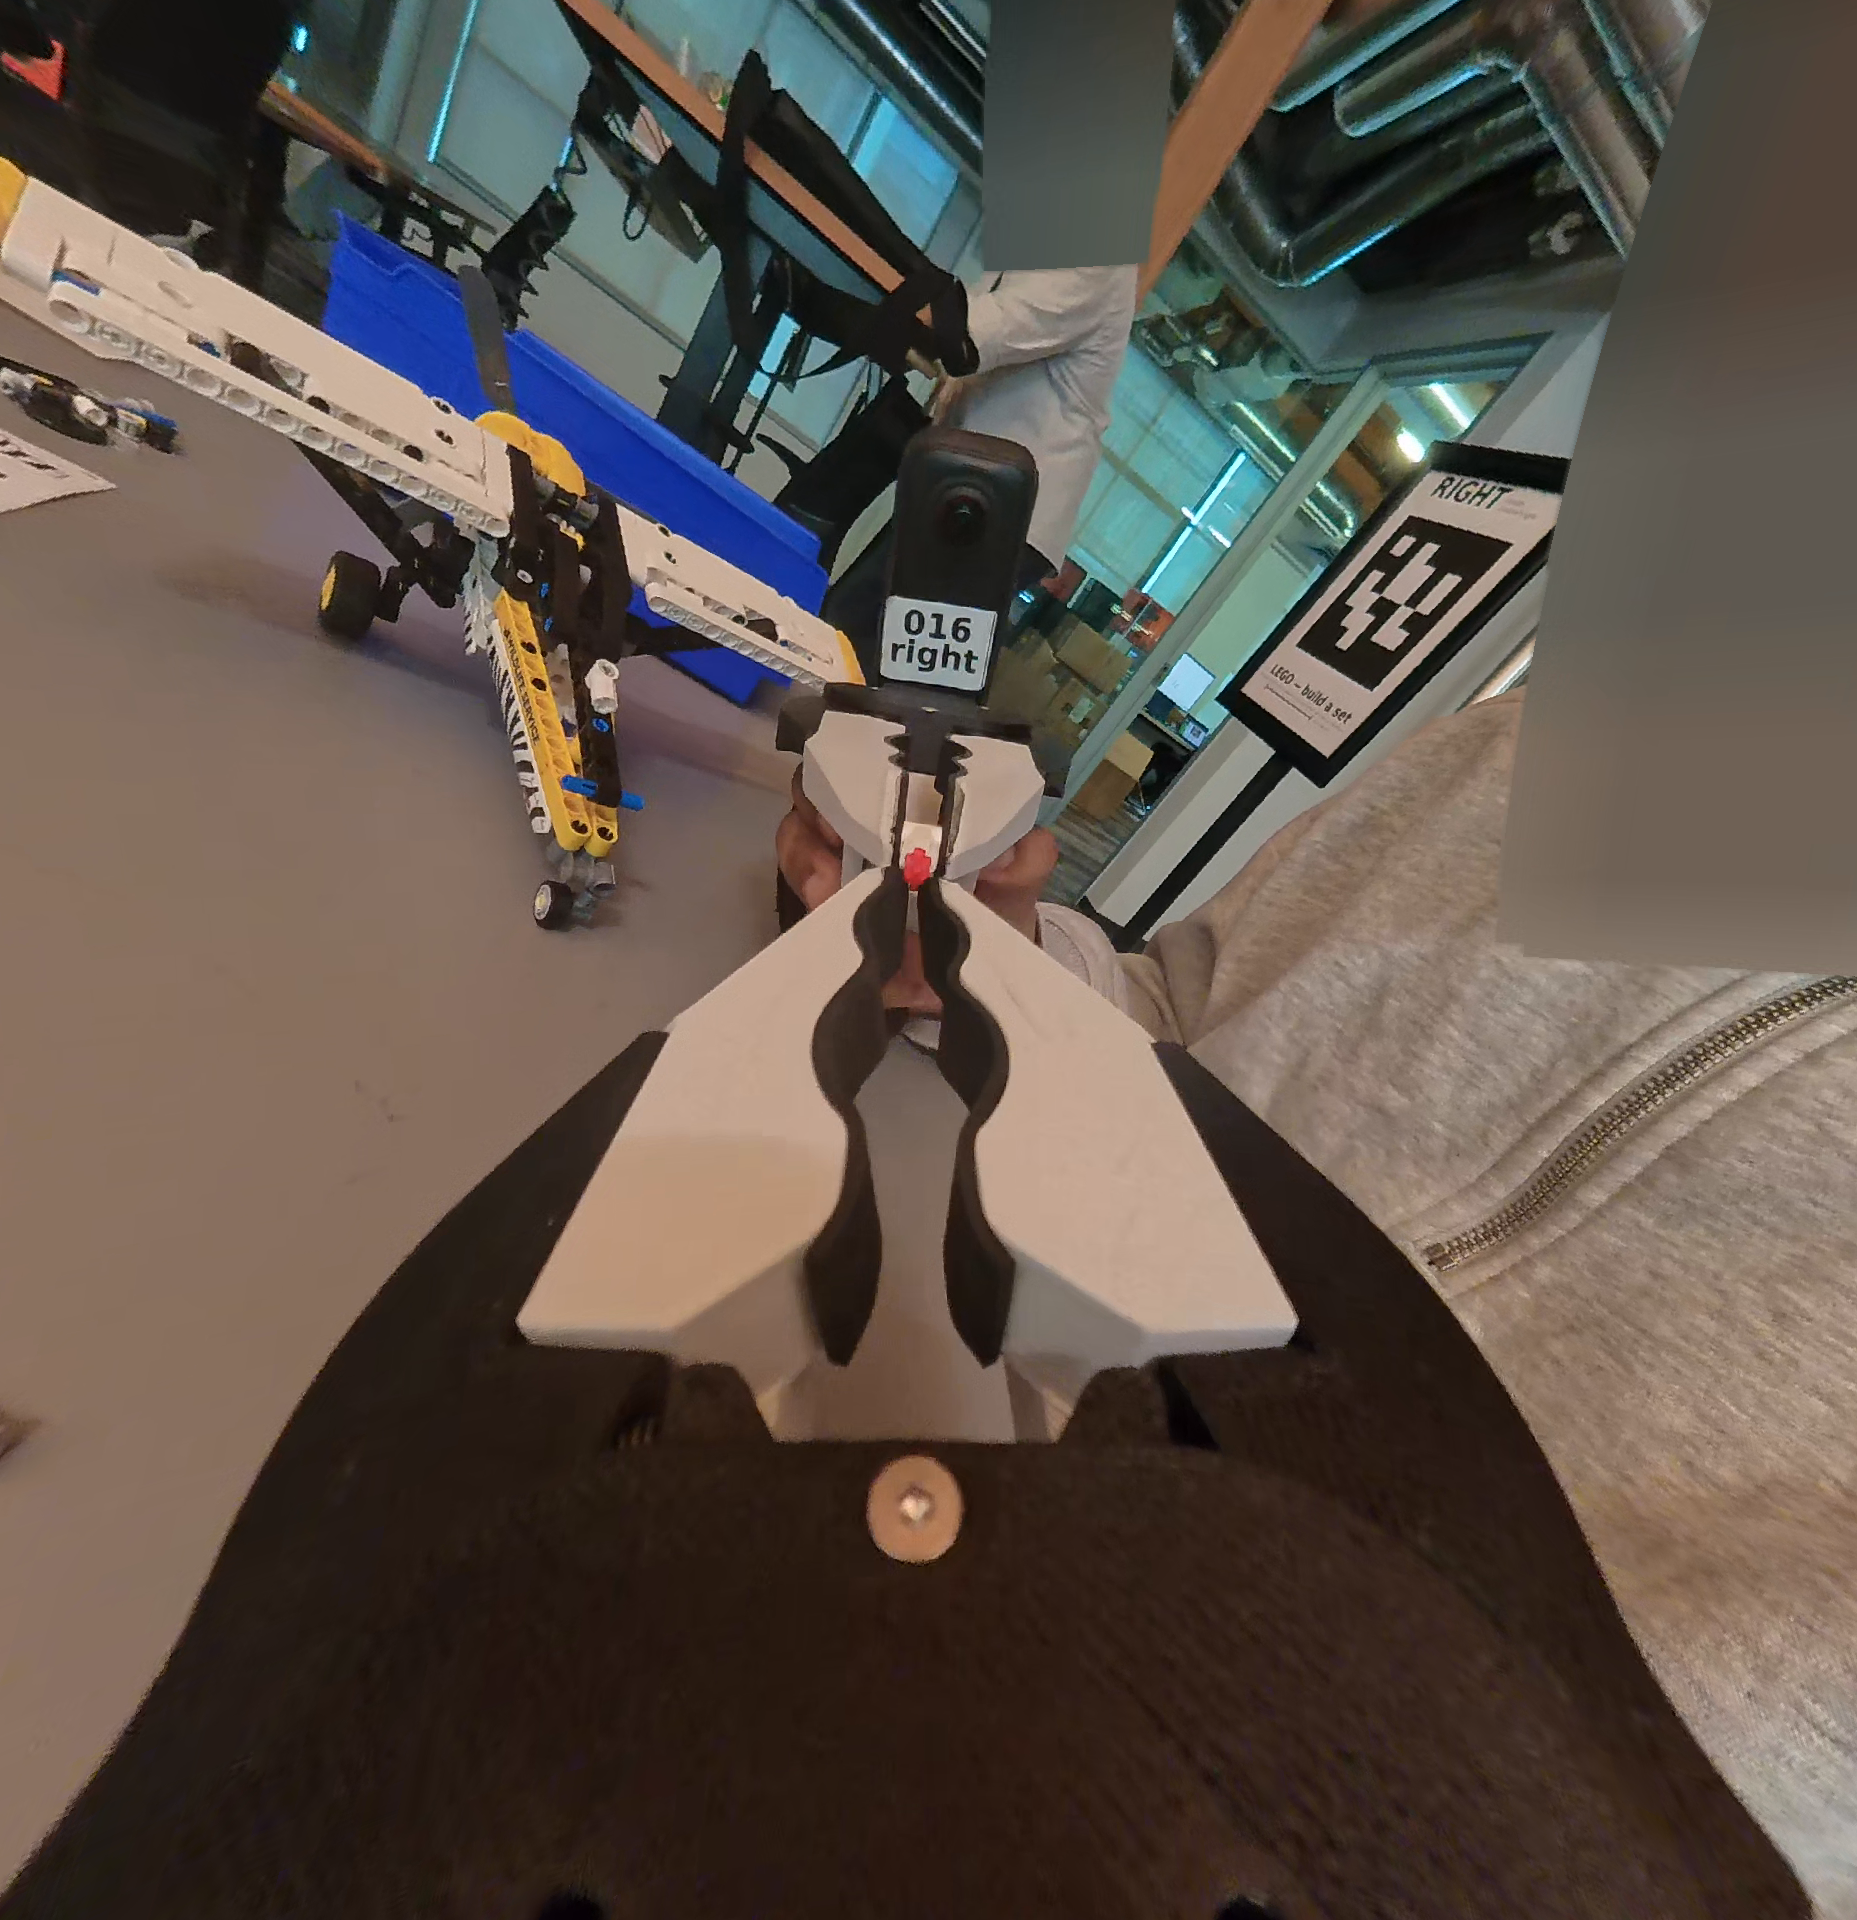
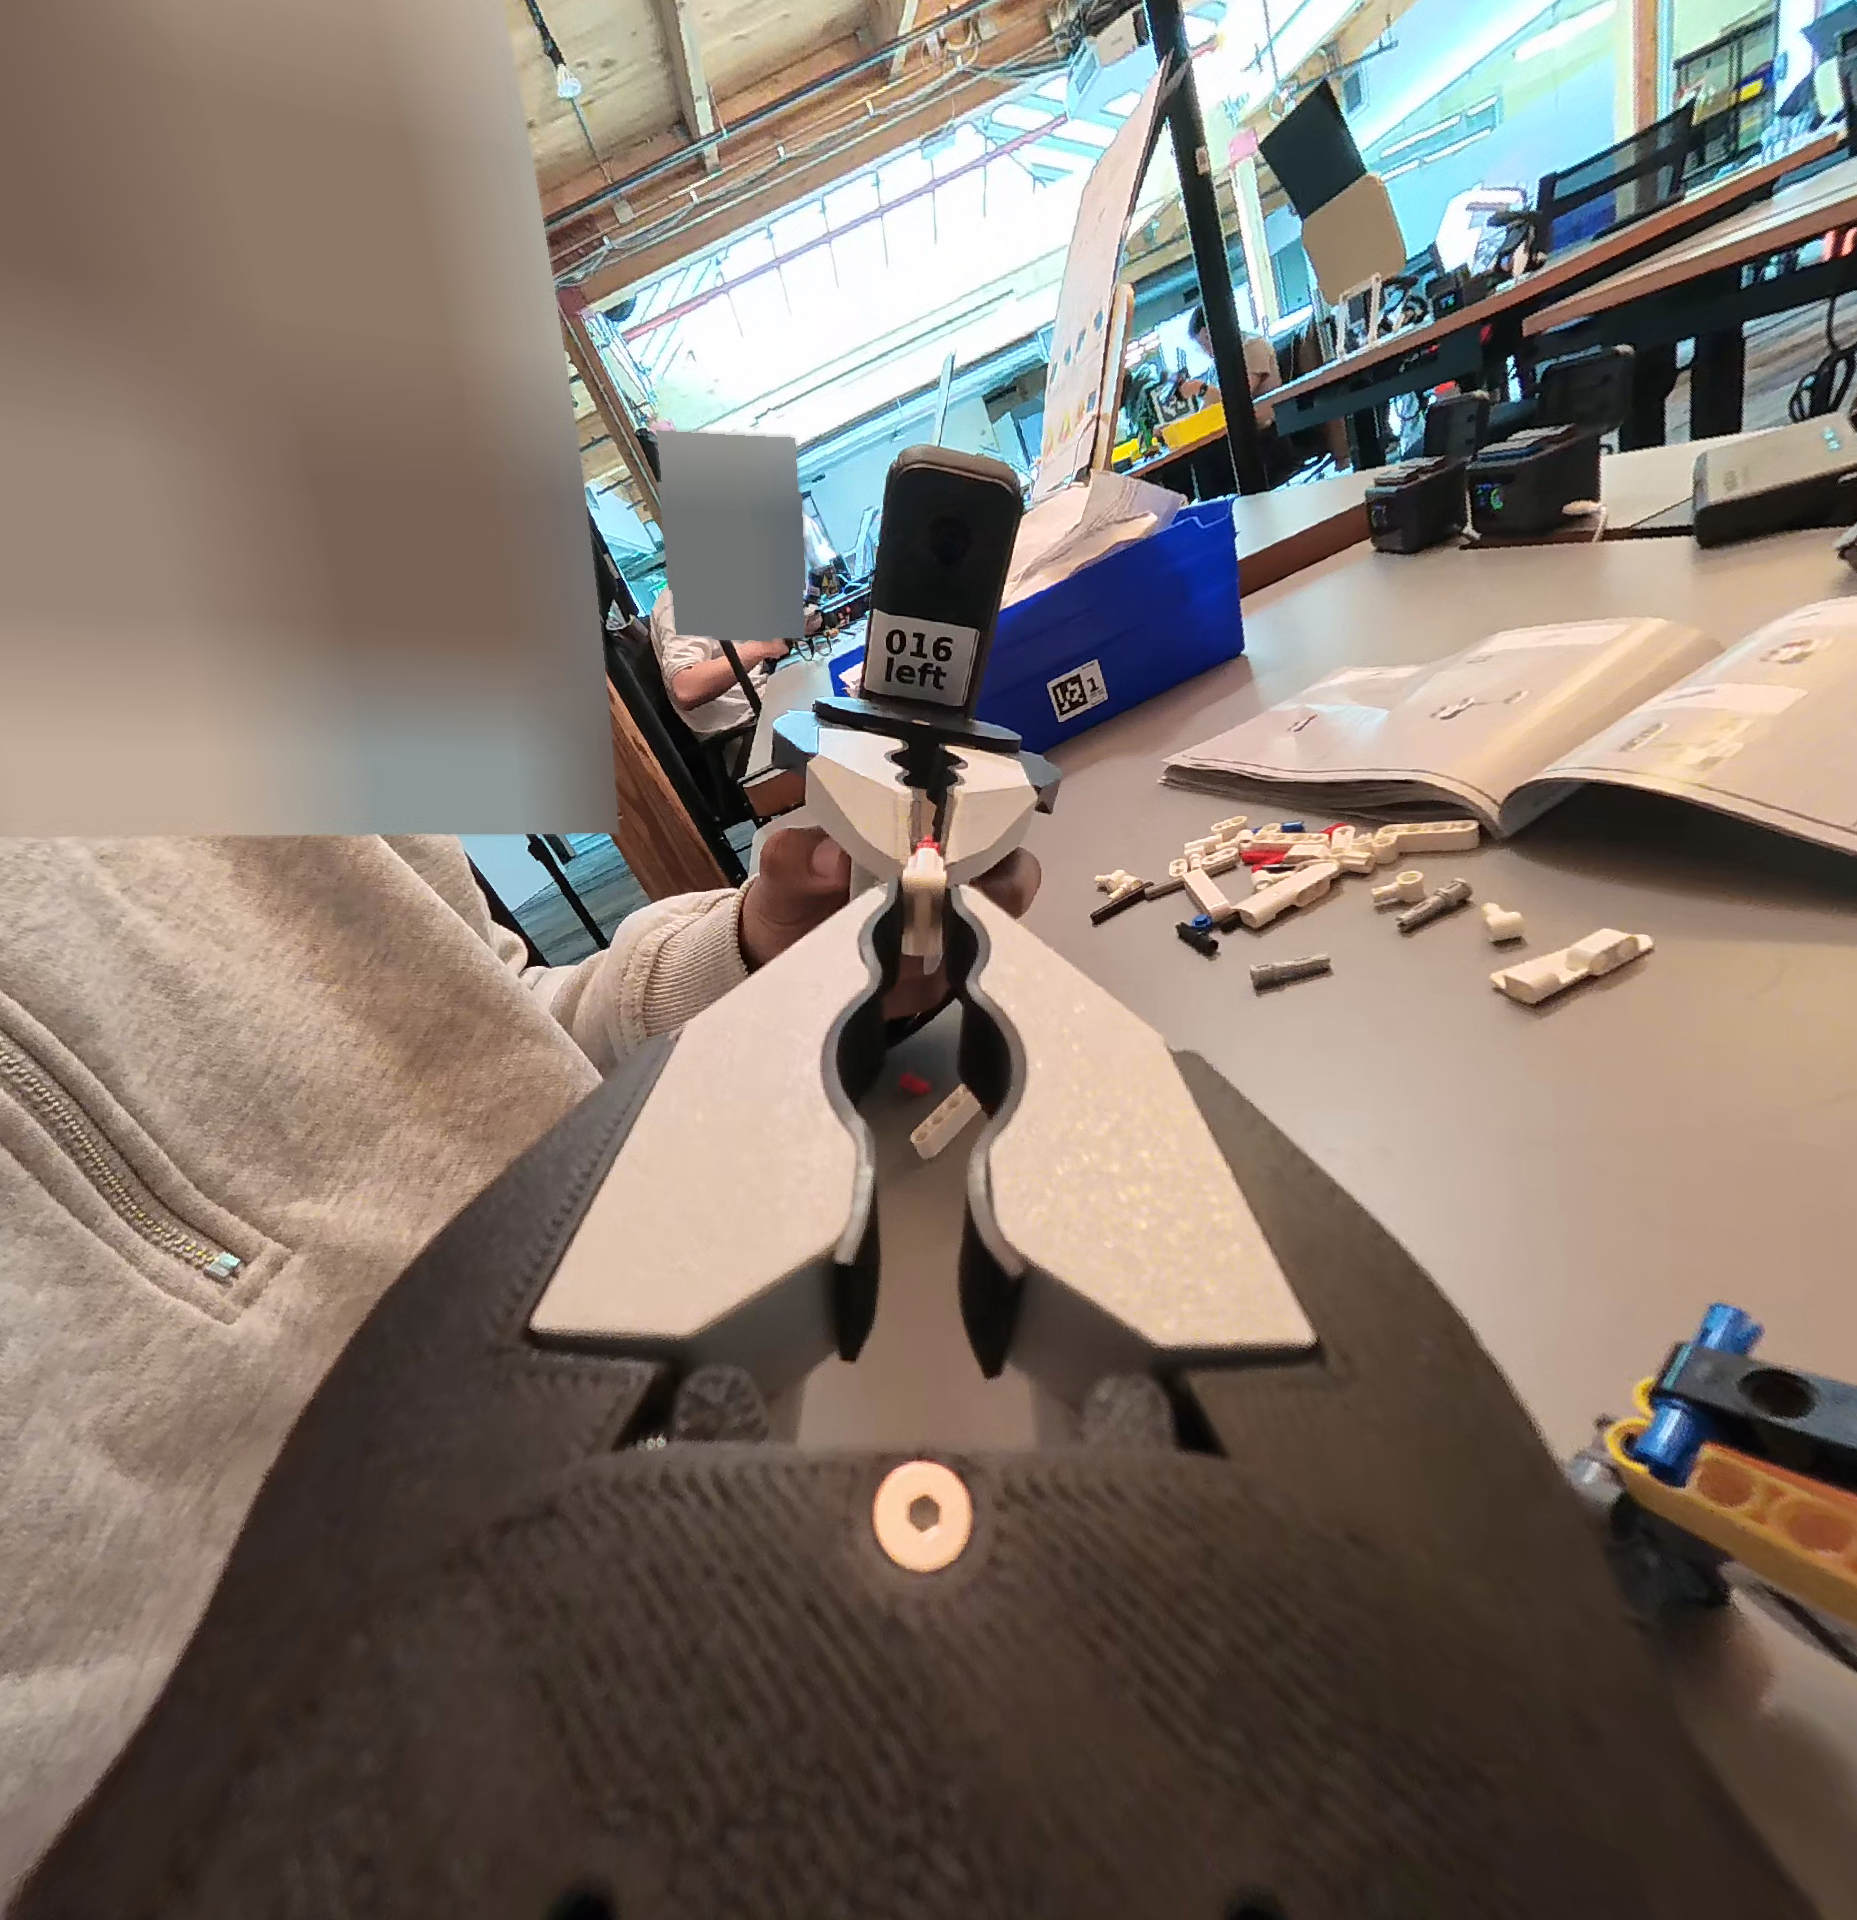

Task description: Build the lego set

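Observation:
My left gripper (image 1: 911, 891) is shut on a small red pin (image 1: 916, 868) at its tips. My right gripper (image 2: 920, 906) faces it tip to tip and is shut on a small white piece (image 2: 922, 902). The red pin (image 2: 930, 846) meets the far end of the white piece. Both are held above the grey table. In the left wrist view the right gripper (image 1: 924, 823) shows beyond my fingers with the white piece (image 1: 922, 836) in it. The left gripper (image 2: 930, 829) shows in the right wrist view. The white, yellow and black plane model (image 1: 550, 582) stands on the table to the left.
Several loose pieces (image 2: 1308, 873) lie by an open instruction booklet (image 2: 1526, 717). A blue bin (image 2: 1121, 623) stands behind. A white piece (image 2: 945, 1122) and a red bit (image 2: 911, 1084) lie below my right fingers. A person in a grey sweatshirt (image 1: 1526, 1143) is close by. Only a small space, under 4 cm, lies between the two pairs of fingers.

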`<state>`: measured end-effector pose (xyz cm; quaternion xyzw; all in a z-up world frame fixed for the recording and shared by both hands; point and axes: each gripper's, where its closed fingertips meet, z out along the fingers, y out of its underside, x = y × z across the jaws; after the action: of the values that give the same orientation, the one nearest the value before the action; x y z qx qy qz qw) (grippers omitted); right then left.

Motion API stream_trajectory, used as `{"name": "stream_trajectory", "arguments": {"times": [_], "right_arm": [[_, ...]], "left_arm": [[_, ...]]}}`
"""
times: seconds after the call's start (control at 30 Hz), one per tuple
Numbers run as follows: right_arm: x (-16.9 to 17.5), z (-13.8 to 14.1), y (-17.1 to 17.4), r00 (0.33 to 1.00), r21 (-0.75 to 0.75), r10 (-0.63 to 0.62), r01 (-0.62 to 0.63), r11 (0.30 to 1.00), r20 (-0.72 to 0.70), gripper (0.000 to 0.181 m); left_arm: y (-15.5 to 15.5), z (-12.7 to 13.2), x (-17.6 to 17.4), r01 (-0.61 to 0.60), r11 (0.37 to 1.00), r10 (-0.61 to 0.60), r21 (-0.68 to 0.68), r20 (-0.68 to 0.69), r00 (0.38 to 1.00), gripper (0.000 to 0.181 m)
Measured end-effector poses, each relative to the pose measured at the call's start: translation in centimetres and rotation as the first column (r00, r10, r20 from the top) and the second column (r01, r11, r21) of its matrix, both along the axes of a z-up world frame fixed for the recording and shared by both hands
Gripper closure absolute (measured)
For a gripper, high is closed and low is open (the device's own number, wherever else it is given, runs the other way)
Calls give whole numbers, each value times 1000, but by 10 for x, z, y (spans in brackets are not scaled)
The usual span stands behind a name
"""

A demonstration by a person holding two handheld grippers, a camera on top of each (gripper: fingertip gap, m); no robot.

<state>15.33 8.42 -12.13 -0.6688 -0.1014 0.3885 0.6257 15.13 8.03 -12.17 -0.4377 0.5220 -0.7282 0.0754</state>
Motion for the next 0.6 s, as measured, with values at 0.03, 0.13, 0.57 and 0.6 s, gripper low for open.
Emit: {"name": "stream_trajectory", "arguments": {"times": [0.03,0.13,0.57,0.6], "right_arm": [[0,0,0,1000,-3,1,-1,1000,2,176],[-1,-2,1,1000,-13,3,-3,1000,7,176],[2,0,2,1000,-10,-14,14,1000,-9,176],[3,0,2,1000,-7,-23,23,1000,-5,176]], "left_arm": [[0,0,0,-2,1000,2,0,0,1000,180],[1,0,0,-6,1000,6,3,-2,1000,181],[3,2,5,-36,999,36,-7,17,999,181],[3,1,5,-41,999,41,-2,16,999,181]]}}
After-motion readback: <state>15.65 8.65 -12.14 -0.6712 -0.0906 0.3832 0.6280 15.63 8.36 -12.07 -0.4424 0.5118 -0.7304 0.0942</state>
